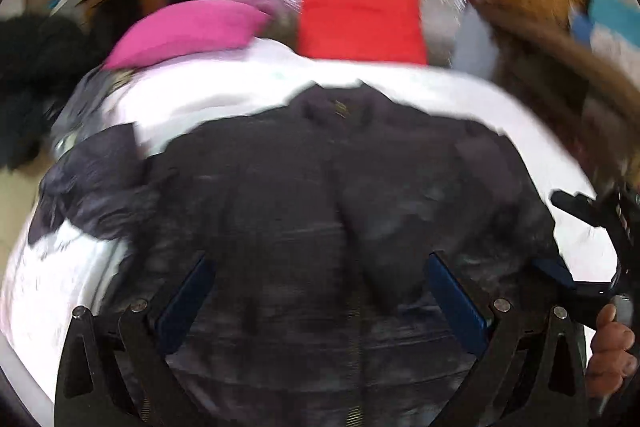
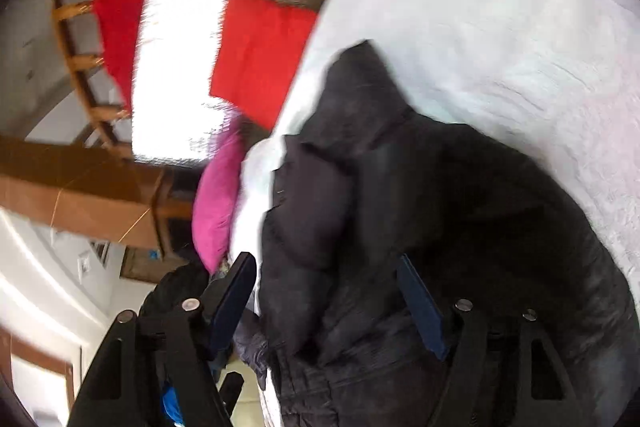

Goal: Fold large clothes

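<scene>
a: where is the garment?

b: the dark jacket [image 1: 320,195] lies spread on the white bedsheet [image 1: 224,95], collar away from the left camera, a zip running down its middle toward the lens; one sleeve [image 1: 96,187] is bunched out at the left side of that view; in the right wrist view the same jacket [image 2: 420,207] fills the lower middle, puffy and creased, with the bedsheet [image 2: 500,27] pale beyond it

a: and the claws?

b: the left gripper [image 1: 320,291] is released, its blue pads well apart above the jacket's lower half, nothing pinched between them; the right gripper [image 2: 332,299] is released too, jaws wide with a fold of the jacket between them, though the pads do not press on it; the picture is blurred, so whether the fabric brushes a pad i cannot tell

a: anything else around?

b: a pink pillow [image 1: 188,31] and a red pillow [image 1: 360,19] sit at the far edge of the bed, the pink one left of the red in the left view; a hand [image 1: 612,351] shows at the right edge of the left view, gripping the black handle of the other tool; wooden furniture [image 2: 80,187] sits past the bed in the right view
</scene>
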